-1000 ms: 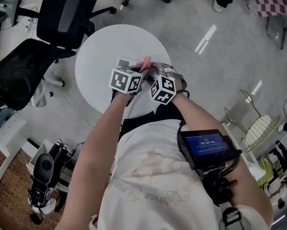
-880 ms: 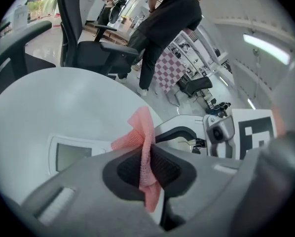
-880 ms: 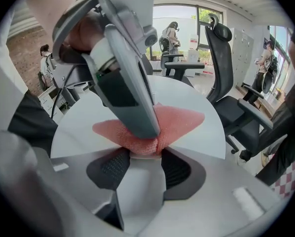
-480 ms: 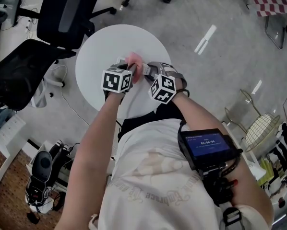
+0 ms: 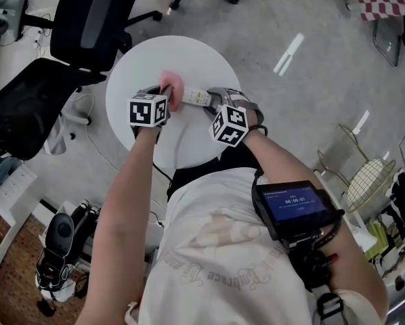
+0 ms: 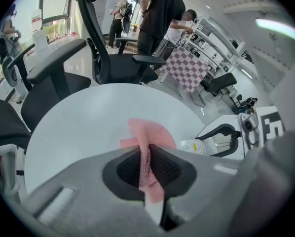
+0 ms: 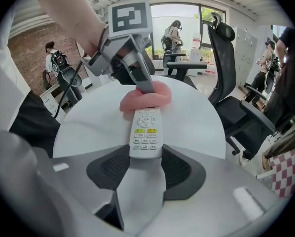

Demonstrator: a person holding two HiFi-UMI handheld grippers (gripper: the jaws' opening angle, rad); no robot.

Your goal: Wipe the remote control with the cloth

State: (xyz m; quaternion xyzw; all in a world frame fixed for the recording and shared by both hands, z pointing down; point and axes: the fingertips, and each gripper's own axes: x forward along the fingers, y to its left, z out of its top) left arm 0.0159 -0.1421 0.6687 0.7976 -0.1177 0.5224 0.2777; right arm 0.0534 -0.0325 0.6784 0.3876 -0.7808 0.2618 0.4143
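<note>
**Pink cloth meets the far end of the remote**

The right tool (image 7: 145,163) is clenched on the near end of the remote control (image 7: 145,132), its pads pressing the two narrow sides and holding it just above the round white bench (image 7: 88,125). The left tool (image 6: 148,166) is clamped on the cloth (image 7: 145,98), which bunches over the remote's far end (whether it presses firmly or only drapes there is hard to tell).

The remote is likely a light, rigid plastic shell with smooth sides, so it could slide out if rubbed hard. The side grip at the butt end suits it and leaves the button face free. The cloth is soft and limp, best pinched in a fold, as it is now.

The remote is slim and white, with rows of pale buttons and two yellow-green ones. The cloth is pink with a fine woven texture.
</note>
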